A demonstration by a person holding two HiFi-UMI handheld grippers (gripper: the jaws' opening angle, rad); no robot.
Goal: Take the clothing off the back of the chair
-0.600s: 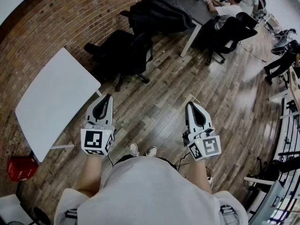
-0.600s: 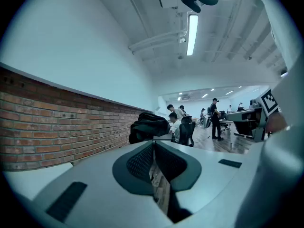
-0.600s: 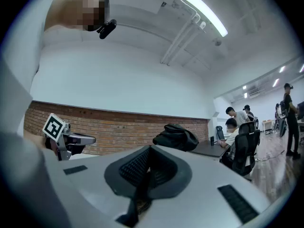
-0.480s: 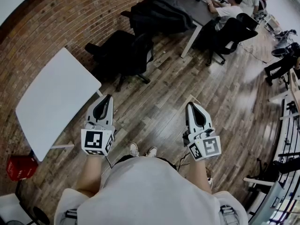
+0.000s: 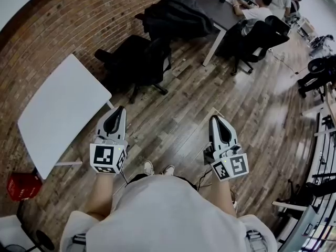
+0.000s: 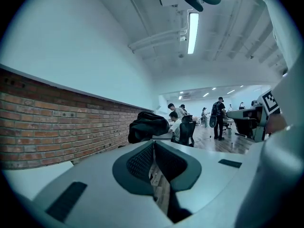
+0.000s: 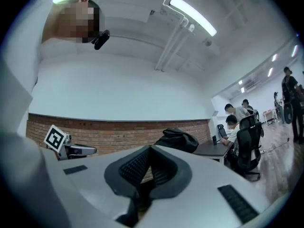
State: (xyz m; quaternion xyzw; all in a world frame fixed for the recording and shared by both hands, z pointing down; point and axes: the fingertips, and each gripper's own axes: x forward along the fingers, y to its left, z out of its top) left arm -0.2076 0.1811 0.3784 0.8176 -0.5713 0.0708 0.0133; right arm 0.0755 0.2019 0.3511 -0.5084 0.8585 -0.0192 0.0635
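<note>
- The room has a brown wood plank floor [image 5: 184,114] and a rough red brick wall [image 5: 79,20].
- A black chair [image 5: 155,87] on wheels stands by that wall.
- Soft dark clothing [image 5: 137,56] hangs over the chair's back.
- A flat white table [image 5: 58,109] stands just left of the chair.
- My left gripper [image 5: 120,109] and my right gripper [image 5: 214,118] are smooth and grey, well apart from the chair.
- Both my pairs of jaws are pressed together with nothing in them.
</note>
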